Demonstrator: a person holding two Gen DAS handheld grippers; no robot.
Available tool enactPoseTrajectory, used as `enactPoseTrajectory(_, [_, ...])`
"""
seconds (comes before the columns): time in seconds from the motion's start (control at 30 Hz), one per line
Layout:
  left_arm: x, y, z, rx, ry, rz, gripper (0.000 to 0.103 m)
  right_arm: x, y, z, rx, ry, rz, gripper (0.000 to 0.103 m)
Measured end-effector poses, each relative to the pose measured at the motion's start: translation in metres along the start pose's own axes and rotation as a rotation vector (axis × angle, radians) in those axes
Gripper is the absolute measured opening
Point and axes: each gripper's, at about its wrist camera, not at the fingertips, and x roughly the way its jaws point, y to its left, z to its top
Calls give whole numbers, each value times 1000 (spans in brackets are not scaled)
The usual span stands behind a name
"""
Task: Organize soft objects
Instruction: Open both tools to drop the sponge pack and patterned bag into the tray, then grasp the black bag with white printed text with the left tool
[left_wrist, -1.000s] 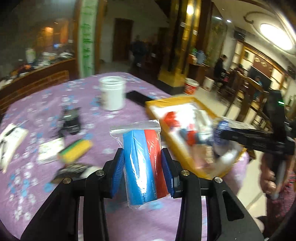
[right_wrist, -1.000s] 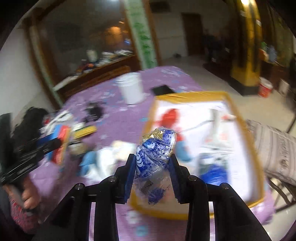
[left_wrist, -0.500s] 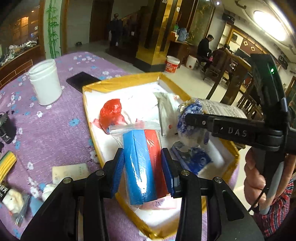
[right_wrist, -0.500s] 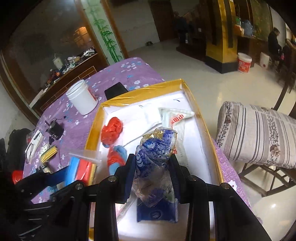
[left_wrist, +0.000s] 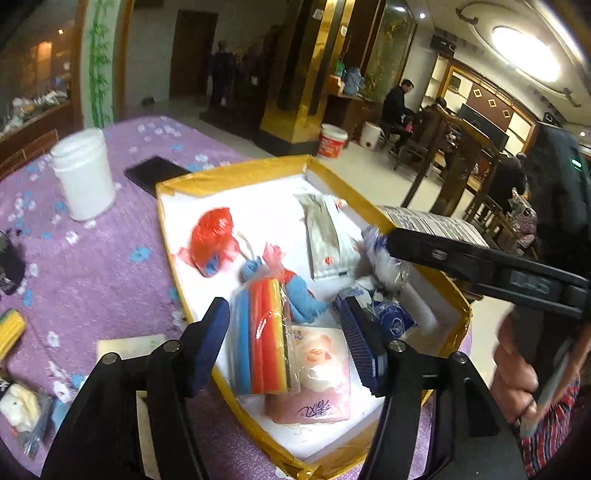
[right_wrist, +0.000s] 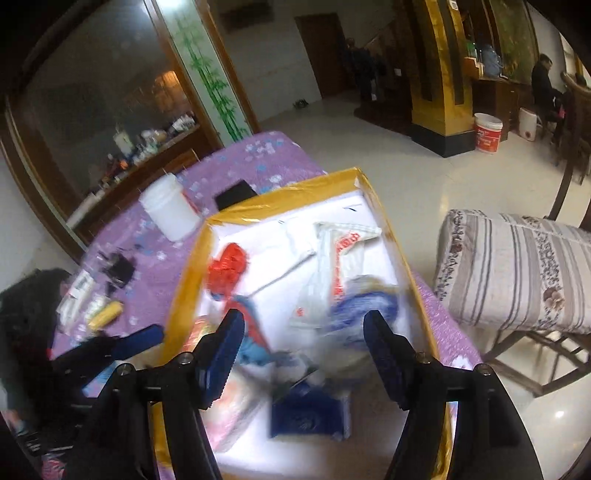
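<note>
Both wrist fisheyes looked steeply down from close above, sharing the yellow-rimmed box (left_wrist: 236, 177) (right_wrist: 280, 192) on the purple-clothed table (left_wrist: 103, 258) (right_wrist: 258, 155).

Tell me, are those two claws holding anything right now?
No. Both are opening over the yellow box: the sponge pack lies loose between the left jaws, and the blue-white bag is dropping from the right.

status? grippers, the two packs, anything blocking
Left gripper and right gripper both over the box, jaws opening. Sponge pack loose between left pads; blue-white bag blurred, dropping free. Nothing blocking; box crowded.
</note>
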Motion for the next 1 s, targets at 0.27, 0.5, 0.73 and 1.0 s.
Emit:
enactPoseTrajectory(0.27, [-36,7,-5,1,-39,53,61,-43,32,-41,8,-118,104,70])
enactPoseTrajectory(0.5, [-86,60,-38,-88,-54,112,61,-42,72,-62,-49,-73,202,70])
enactPoseTrajectory(0.73, [-128,165,-74,-338,-17,264,61,-30,106,-75,-103,-23,262,70])
enactPoseTrajectory(1.0, [-93,227,-80,-618,81,239,61,-21,124,-88,-126,16,298,70])
